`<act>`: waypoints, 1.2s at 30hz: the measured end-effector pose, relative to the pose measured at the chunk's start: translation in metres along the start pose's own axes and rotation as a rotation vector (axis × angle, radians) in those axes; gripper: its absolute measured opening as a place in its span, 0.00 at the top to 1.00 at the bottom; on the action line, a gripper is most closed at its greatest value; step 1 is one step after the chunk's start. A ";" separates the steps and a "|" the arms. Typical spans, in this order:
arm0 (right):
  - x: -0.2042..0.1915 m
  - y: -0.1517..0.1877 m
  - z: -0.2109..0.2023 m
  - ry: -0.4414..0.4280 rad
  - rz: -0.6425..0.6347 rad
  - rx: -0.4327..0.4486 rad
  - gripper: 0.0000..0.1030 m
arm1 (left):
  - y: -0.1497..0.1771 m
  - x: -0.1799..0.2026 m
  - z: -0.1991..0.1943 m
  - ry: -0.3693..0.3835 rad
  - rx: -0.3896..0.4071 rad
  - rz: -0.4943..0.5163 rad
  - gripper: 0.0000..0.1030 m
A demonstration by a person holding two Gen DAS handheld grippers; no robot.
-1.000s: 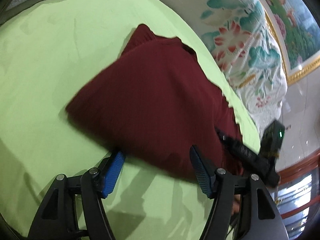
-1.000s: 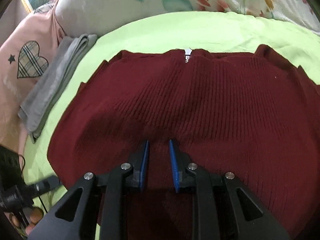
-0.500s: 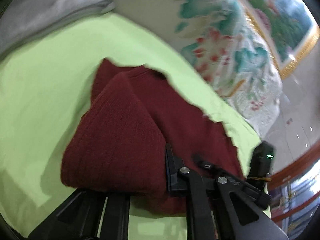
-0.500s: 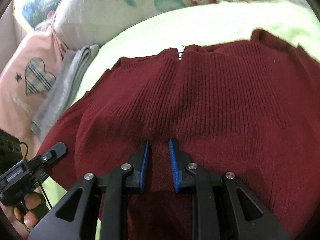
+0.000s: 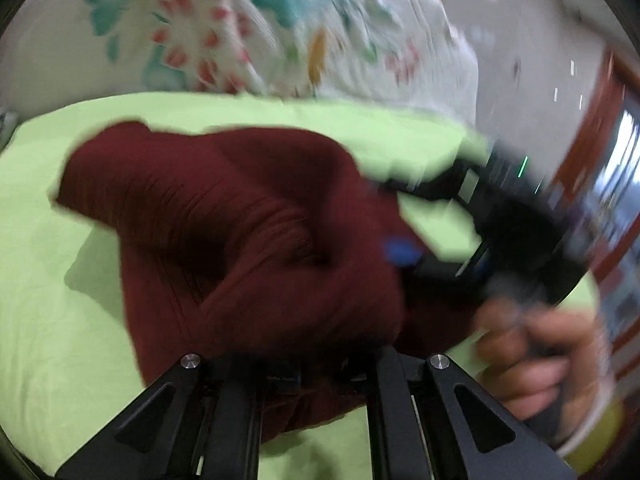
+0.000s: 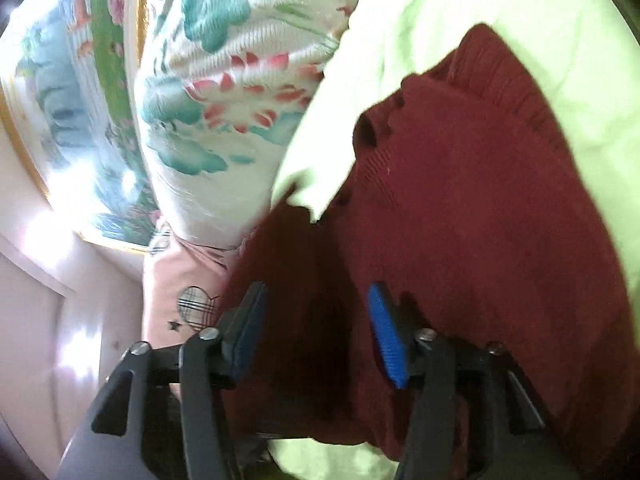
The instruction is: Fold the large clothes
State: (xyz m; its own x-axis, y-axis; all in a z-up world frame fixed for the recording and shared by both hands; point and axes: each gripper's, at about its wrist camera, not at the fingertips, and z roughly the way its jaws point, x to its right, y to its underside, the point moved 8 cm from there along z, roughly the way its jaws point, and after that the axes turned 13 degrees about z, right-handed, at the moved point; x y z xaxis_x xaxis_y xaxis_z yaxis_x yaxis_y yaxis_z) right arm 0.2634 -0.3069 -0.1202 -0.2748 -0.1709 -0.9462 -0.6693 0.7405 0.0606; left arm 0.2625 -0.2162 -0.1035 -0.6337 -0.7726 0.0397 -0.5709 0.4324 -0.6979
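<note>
A dark red knit sweater lies bunched and partly lifted on the light green bed sheet. My left gripper has its fingertips buried in the sweater's near edge and is shut on it. In the right wrist view the sweater hangs and drapes around my right gripper. Its blue pads stand well apart with cloth behind them, so it is open. The right gripper also shows blurred in the left wrist view, held by a hand.
A floral quilt is piled at the far side of the bed; it also shows in the right wrist view. A pink garment with a plaid heart lies beside it. A framed painting hangs behind.
My left gripper closed on the sweater's edge and lifted it over. My right gripper opened, let go of the sweater and swung leftwards. Both views are motion blurred.
</note>
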 end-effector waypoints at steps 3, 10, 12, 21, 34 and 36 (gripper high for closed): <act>-0.003 0.003 0.001 0.009 -0.025 -0.030 0.39 | 0.009 0.008 0.012 -0.055 -0.036 0.071 0.94; -0.019 0.011 0.022 0.067 -0.137 -0.113 0.24 | 0.012 0.004 0.005 -0.078 -0.024 0.115 0.94; -0.015 0.010 0.029 0.112 -0.147 -0.129 0.24 | 0.014 0.002 0.000 -0.062 -0.008 0.094 0.93; -0.015 0.004 0.058 0.185 -0.169 -0.193 0.23 | 0.017 -0.005 -0.015 0.014 0.033 0.029 0.93; -0.066 -0.008 0.021 0.160 -0.388 -0.064 0.85 | -0.020 0.036 -0.031 0.102 0.103 0.079 0.93; -0.065 -0.011 0.000 0.195 -0.425 -0.006 0.85 | -0.024 0.056 -0.025 0.132 0.103 0.111 0.93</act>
State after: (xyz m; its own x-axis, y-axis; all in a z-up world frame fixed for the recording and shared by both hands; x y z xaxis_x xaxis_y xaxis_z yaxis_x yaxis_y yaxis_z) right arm 0.2891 -0.3040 -0.0594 -0.0996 -0.5773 -0.8105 -0.7542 0.5751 -0.3169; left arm 0.2271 -0.2584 -0.0664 -0.7566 -0.6522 0.0473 -0.4418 0.4565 -0.7722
